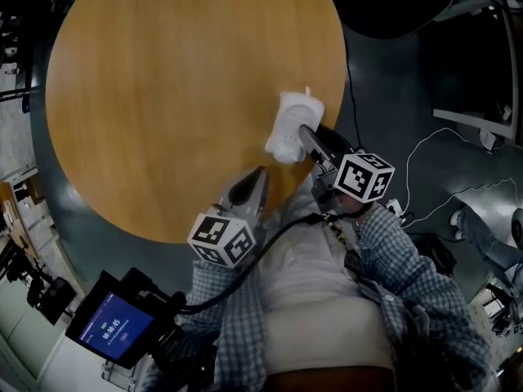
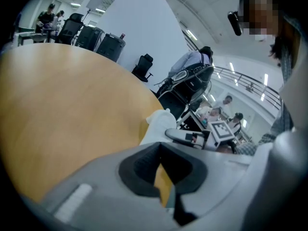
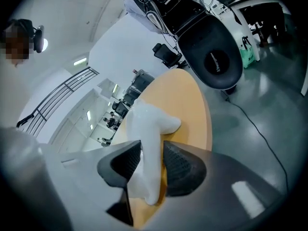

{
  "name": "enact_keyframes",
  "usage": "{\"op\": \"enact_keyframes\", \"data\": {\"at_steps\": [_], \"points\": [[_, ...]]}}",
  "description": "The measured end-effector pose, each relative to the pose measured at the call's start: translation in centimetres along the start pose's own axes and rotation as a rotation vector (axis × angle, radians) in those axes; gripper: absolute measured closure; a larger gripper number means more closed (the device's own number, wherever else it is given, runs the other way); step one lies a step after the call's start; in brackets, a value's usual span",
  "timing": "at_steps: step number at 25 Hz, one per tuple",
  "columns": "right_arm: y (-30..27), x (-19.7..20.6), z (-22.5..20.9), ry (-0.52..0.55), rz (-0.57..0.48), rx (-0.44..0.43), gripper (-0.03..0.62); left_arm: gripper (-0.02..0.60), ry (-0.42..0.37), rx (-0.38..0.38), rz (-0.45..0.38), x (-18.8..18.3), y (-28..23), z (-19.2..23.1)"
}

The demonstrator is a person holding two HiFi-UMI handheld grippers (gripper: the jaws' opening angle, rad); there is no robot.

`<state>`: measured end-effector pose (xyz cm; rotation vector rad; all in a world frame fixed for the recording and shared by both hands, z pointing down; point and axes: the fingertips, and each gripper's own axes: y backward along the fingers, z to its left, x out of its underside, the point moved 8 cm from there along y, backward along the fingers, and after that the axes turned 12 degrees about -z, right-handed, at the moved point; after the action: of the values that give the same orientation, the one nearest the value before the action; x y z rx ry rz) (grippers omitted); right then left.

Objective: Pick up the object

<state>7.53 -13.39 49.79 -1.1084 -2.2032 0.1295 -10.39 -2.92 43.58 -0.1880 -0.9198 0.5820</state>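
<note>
A white soft object [image 1: 290, 125] lies on the round wooden table [image 1: 163, 96] near its right edge. My right gripper [image 1: 306, 135] reaches it from the near side. In the right gripper view the jaws of the right gripper [image 3: 151, 146] stand open on either side of the white object [image 3: 149, 129], which rests on the table [image 3: 187, 100]. My left gripper [image 1: 260, 172] hovers over the table's near edge, shut and empty, a short way from the object. The left gripper view shows the left gripper [image 2: 160, 146] with its tips together, and the white object [image 2: 159, 126] beyond it.
A black chair [image 3: 216, 57] stands past the table's far side. A white cable [image 1: 441, 137] runs over the grey floor at right. A device with a lit screen [image 1: 114, 325] sits at lower left. Office chairs [image 2: 144, 64] and people are far off.
</note>
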Motion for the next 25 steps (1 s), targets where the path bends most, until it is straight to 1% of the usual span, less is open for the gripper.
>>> {"op": "enact_keyframes", "data": {"at_steps": [2,11,17,25], "points": [[0.0,0.1,0.1,-0.012,-0.003,-0.006,0.454,0.578,0.003,-0.005,0.000,0.0,0.1,0.2],[0.0,0.3,-0.2,-0.046,-0.038,-0.015,0.467,0.578,-0.006,-0.009,-0.010,-0.1,0.1,0.9],[0.0,-0.2,0.0,-0.047,-0.079,-0.029,0.467,0.578,-0.023,0.010,-0.030,-0.5,0.1,1.3],[-0.8,-1.6,1.3,-0.043,-0.147,-0.069,0.467,0.578,-0.059,0.044,-0.092,-2.1,-0.6,1.7]]}}
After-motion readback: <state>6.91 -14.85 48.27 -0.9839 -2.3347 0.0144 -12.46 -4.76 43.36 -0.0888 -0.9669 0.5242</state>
